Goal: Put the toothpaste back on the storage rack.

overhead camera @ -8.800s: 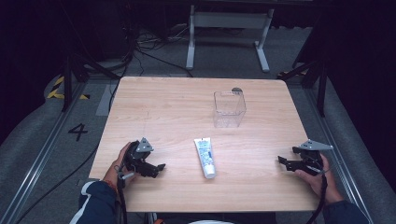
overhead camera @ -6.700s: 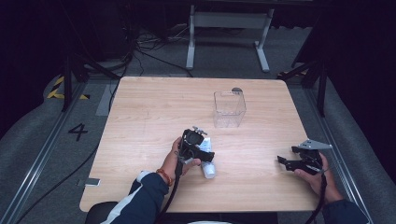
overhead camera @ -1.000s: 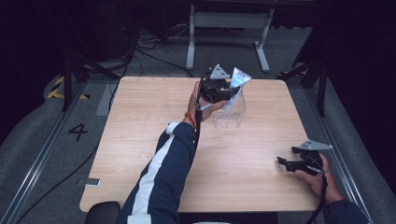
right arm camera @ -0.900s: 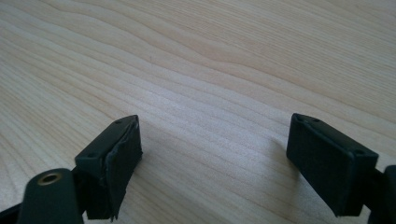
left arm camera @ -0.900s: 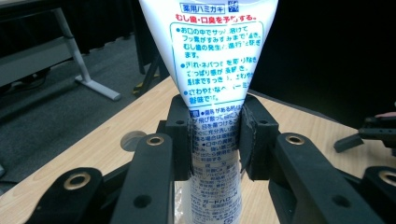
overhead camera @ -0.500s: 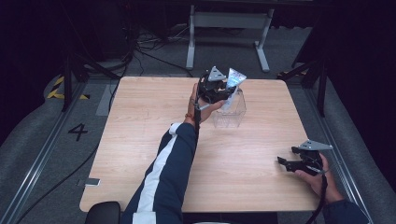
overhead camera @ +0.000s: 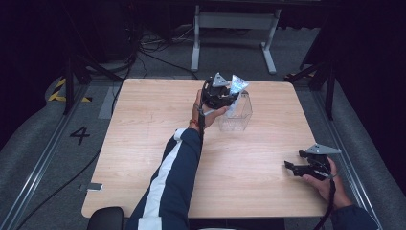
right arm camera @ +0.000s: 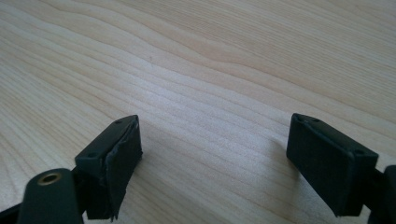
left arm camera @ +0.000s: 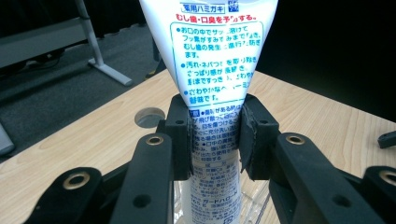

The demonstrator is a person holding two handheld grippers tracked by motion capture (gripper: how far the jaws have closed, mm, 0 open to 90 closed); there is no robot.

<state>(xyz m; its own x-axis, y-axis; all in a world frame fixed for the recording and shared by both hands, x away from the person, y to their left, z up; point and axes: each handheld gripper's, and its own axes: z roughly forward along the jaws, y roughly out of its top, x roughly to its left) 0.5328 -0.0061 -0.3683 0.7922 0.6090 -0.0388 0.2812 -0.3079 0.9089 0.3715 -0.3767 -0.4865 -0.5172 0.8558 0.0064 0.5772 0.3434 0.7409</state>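
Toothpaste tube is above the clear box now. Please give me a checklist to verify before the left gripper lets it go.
1. Grip: left gripper pads clamp the toothpaste tube on both sides: ok.
2. Tube lined up over the clear box: ok in the high view.
3. Tube's lower end inside the box: looks so in the left gripper view, depth cannot tell.
4. Box upright on the table: ok.
5. Right gripper open, empty and far from the box: ok.

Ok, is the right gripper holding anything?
No, the right gripper has its jaws wide apart over bare table, nothing between them.
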